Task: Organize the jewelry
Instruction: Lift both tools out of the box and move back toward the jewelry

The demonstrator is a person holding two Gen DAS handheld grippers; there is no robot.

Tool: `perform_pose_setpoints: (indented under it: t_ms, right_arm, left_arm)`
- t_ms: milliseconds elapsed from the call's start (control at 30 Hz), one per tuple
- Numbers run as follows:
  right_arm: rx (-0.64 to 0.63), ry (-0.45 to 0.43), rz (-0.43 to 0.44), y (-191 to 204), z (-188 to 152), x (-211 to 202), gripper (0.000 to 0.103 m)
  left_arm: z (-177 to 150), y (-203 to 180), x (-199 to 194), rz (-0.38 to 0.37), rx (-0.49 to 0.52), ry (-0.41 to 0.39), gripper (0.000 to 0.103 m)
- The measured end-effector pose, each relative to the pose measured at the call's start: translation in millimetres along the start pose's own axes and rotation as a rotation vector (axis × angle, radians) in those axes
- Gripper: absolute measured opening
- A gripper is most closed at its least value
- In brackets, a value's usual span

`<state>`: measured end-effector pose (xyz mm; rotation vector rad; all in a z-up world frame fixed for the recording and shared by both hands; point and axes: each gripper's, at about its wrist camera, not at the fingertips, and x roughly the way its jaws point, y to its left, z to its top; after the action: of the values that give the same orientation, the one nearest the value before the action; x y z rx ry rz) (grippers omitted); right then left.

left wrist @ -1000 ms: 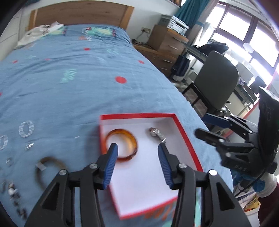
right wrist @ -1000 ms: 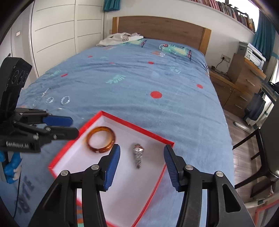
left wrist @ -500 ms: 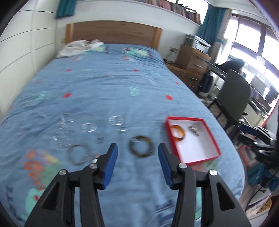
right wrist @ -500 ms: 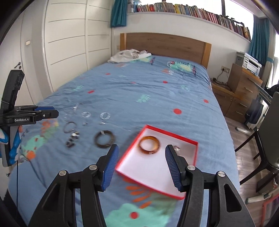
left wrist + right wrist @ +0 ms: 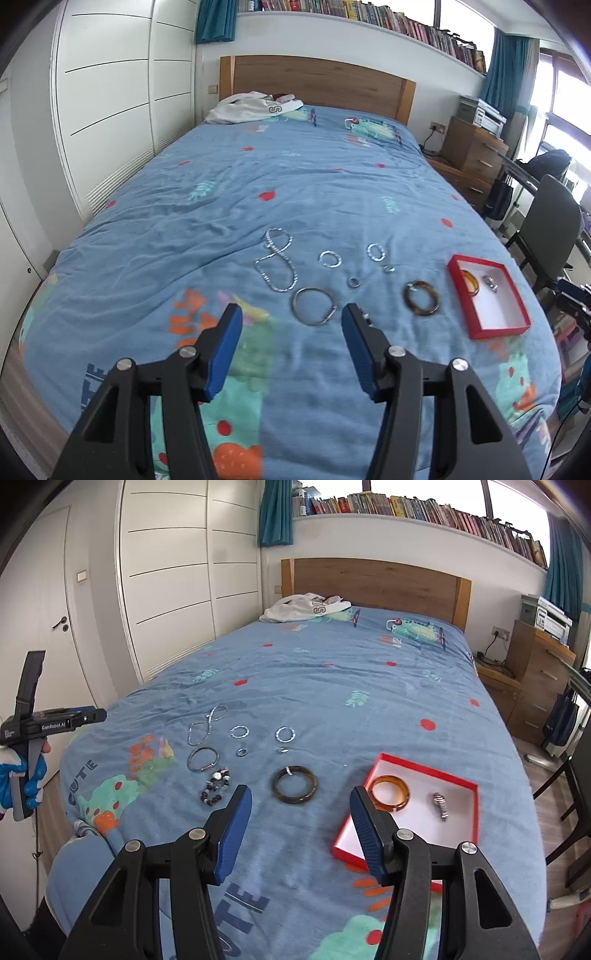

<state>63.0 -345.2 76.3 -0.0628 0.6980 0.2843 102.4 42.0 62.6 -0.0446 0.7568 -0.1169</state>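
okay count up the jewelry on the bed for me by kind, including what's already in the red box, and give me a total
Bangles: 3 (amber in the box, dark brown, silver)
Sparkly hoops: 2
Small rings: 2
Chain: 1
Beaded bracelet: 1
Watch: 1, in the box
Total: 10

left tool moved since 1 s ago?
Yes. The left tool pulled back and leftward from over the red box; its tips now frame the silver bangle, the box off to the right. Jaws opening, empty.
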Motion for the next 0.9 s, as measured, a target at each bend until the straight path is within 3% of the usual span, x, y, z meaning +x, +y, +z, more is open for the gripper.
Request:
perform_pose_setpoints:
  t_ms: [500,900]
  right_arm:
    - [0.013,0.042,0.024,19,-8,57,0.051]
    - [0.028,0.098,0.049,18,-17,109,0.049]
  left_arm:
    - [-38,1,65,0.015,-0.015,0.081,0.054]
    - [-48,5,117,0.009,-0.047,0.145,0.054]
